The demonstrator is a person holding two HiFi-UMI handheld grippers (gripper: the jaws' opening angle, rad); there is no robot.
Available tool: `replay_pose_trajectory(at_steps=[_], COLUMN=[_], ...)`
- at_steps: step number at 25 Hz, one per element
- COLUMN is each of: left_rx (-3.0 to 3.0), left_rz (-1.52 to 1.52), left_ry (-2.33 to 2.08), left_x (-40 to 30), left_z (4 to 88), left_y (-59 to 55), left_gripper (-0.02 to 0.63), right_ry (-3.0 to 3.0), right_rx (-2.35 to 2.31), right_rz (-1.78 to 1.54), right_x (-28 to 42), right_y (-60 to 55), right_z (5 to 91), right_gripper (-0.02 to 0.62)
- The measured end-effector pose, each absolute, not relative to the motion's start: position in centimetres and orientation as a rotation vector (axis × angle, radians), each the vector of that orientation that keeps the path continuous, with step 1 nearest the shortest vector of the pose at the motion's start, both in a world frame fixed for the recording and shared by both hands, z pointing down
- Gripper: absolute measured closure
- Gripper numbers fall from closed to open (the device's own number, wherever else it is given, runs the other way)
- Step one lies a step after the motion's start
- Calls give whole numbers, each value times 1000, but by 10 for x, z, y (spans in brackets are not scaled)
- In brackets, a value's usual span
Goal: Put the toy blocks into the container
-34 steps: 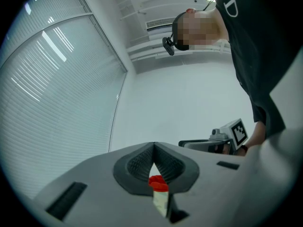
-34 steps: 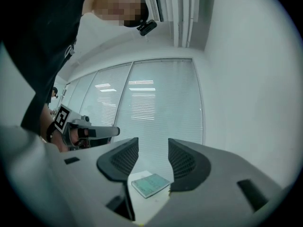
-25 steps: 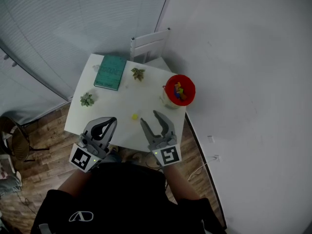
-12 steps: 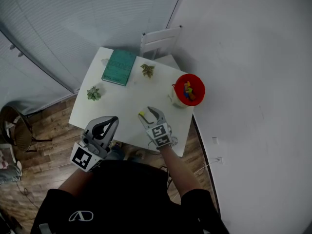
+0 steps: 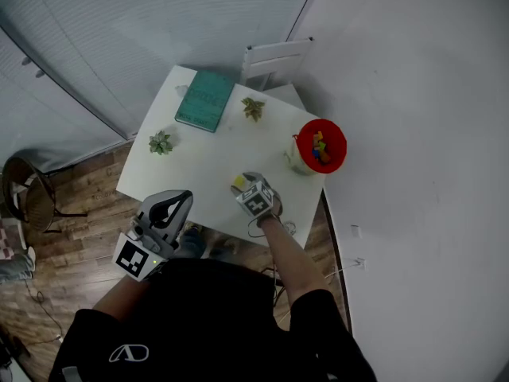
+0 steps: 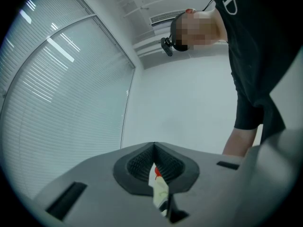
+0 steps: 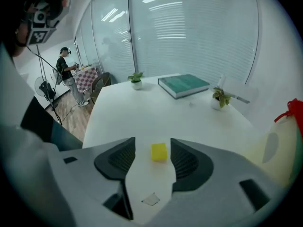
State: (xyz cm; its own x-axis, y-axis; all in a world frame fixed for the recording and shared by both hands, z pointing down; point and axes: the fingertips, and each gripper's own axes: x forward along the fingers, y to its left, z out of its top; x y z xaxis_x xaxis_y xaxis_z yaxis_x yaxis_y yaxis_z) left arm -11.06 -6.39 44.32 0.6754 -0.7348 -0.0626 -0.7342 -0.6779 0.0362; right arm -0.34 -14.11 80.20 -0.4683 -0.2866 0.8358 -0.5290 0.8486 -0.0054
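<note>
Right tool (image 5: 246, 185) has dropped to the worktop (image 5: 207, 157), jaws just widened, straddling the yellow block (image 7: 159, 152), no grip yet. Left tool (image 6: 154, 148) closed, empty. Pick looks imminent.

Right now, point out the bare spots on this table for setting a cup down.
Bare: table centre, between teal book, left plant, back plant and yellow block; also the near-left corner below the left plant. Crowded: right side: the right gripper, jaws just opened wider, straddles the block; red container beside.
</note>
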Motion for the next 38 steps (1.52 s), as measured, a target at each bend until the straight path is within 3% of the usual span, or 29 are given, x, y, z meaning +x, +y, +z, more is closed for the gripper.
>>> replay_pose_trajectory(at_steps=[12,16,24,30,38], left_rx=[2828,2825,2826,2838,2885], left_rz=[-82,-78,-79,-92,-152], left_ry=[-1301,-1306,-1295,-1271,-1198], left_x=[-127,-129,-127,-124,-108], left_z=[454,455,454,453,440], left_y=[-54,-50,-49,-52,-64], left_gripper=[601,601,601,601,601], right_ry=[-1891,-1858,-1858,-2039,-2332], right_rx=[421,404,387,528,823], right_rz=[320,330,322,272,132], right_x=[-7,-5,-7,-16,-9], right_y=[-143,-140,-139,-152,-158], right_z=[847,852,848,791,649], right_gripper=[356,451,453,451,451])
